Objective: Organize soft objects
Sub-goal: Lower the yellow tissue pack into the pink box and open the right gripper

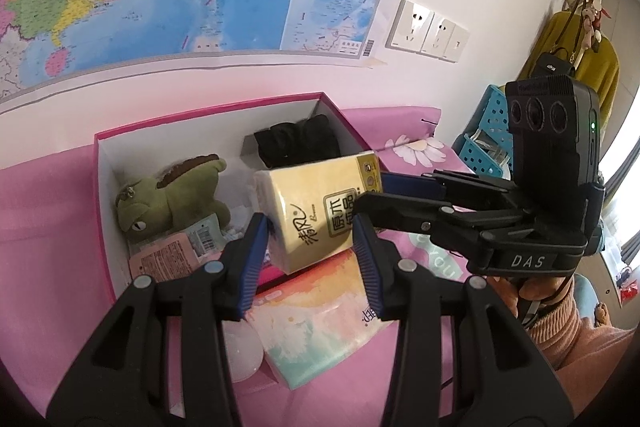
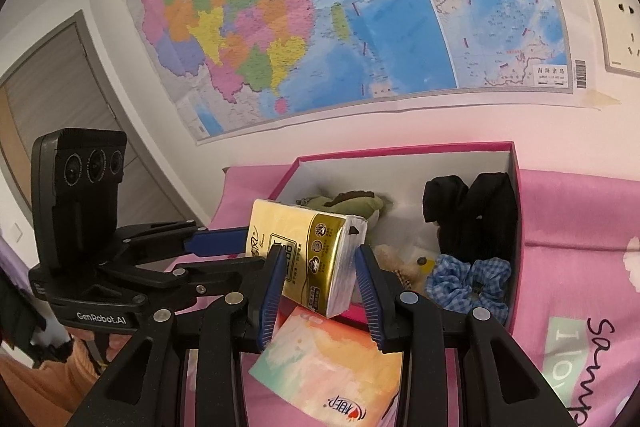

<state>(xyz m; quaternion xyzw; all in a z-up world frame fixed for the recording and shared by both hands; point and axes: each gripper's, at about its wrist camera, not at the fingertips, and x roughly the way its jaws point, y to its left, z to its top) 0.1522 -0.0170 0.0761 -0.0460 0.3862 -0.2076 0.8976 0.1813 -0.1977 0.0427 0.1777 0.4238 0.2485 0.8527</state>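
My left gripper [image 1: 310, 247] and right gripper [image 2: 318, 275] both pinched the yellow tissue pack [image 1: 320, 211] above the pink box [image 1: 105, 195].

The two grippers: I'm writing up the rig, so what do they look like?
Both are black with ribbed blue finger pads and silver pivot screws. The right gripper reads "DAS", the left gripper "GenRobot.AI"; each carries a three-lens camera block. A ribbed pink sleeve cuff shows.
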